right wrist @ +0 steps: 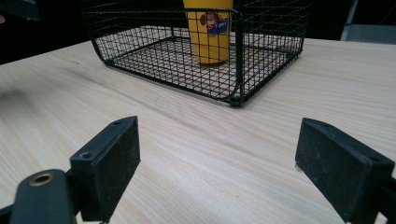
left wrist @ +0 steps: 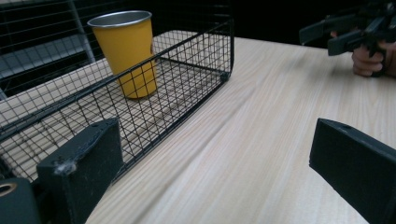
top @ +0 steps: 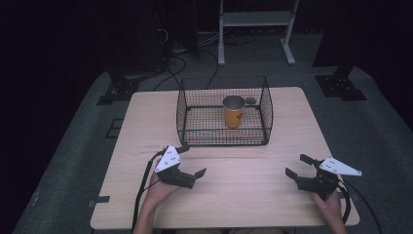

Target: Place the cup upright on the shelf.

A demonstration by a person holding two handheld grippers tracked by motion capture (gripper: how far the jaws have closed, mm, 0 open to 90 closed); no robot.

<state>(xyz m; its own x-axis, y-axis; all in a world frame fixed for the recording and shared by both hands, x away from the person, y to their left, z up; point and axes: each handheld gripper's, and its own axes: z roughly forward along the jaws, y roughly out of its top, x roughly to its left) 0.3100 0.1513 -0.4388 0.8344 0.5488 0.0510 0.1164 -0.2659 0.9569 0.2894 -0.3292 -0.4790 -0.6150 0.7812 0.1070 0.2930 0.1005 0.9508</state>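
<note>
While both hands rest low on the table:
Left claw: jaws spread, empty, angled toward the basket.
Right claw: jaws spread, empty.
Yellow cup: upright inside basket, ahead of both.

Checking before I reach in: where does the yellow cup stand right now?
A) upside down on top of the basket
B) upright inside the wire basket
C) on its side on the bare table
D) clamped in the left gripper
B: the yellow cup stands upright, mouth up, on the floor of the wire basket, with both grippers open and away from it.
</note>
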